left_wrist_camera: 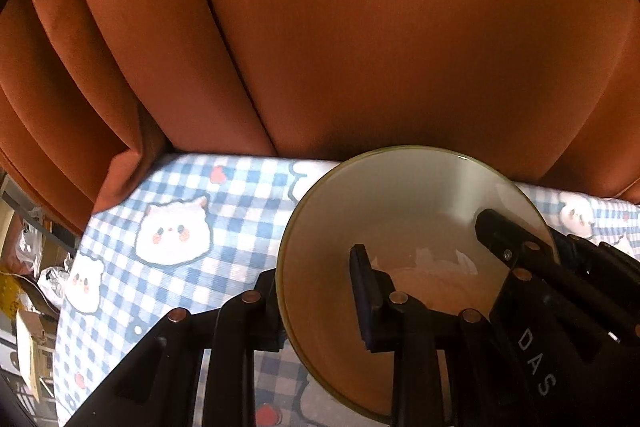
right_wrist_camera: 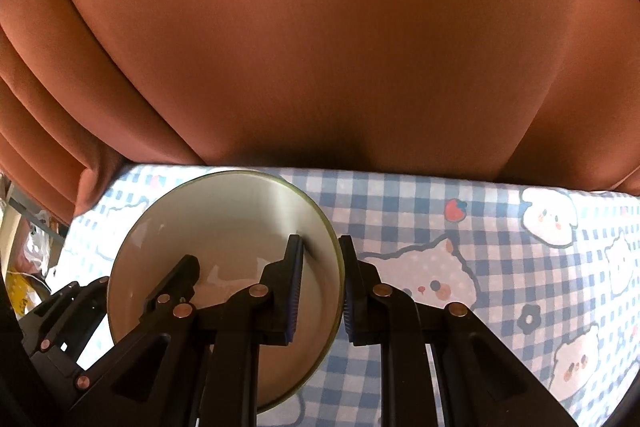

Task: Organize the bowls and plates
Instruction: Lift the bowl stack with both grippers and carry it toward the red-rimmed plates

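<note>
My right gripper (right_wrist_camera: 320, 291) is clamping the bowl (right_wrist_camera: 224, 267) at its right rim, one finger inside, one outside. My left gripper (left_wrist_camera: 316, 291) is doing the same on the opposite rim, so both jaws are closed on the wall. The bowl's hanging btwn them, looking just clear of the checked tablecloth (right_wrist_camera: 500, 267), w/ the orange curtain (right_wrist_camera: 320, 47) behind. To do this well, I'm thinking: keep both hands level & rising together, no twisting apart, or the rim'll slip. Don't squeeze harder; ceramic's slick.
</note>
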Demonstrator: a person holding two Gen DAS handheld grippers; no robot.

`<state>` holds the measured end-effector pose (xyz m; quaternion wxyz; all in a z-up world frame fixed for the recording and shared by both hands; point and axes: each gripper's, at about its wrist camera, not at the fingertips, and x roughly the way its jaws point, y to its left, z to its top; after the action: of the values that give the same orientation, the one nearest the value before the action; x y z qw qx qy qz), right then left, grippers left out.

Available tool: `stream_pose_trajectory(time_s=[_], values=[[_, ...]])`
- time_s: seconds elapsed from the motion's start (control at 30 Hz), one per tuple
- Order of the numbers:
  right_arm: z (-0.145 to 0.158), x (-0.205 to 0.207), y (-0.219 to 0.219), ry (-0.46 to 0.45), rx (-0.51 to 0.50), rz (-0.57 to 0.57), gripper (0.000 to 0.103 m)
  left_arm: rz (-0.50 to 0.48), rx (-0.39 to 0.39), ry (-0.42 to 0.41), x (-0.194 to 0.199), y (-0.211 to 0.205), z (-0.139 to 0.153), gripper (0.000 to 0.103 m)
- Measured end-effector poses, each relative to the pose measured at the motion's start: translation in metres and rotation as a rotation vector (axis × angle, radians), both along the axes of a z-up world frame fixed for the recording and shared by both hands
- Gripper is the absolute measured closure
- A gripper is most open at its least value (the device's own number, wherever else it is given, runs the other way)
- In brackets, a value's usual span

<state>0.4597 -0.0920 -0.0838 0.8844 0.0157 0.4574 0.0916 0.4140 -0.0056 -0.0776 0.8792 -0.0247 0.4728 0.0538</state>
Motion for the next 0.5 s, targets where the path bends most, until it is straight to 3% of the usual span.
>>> stream_pose_trajectory(time_s=[0.5], values=[[0.081,-0.079,0.01,-0.092,0.006,-0.071,0.082,-0.066,-0.031,-0.098,-0.064,0.015,0.077,0.078]])
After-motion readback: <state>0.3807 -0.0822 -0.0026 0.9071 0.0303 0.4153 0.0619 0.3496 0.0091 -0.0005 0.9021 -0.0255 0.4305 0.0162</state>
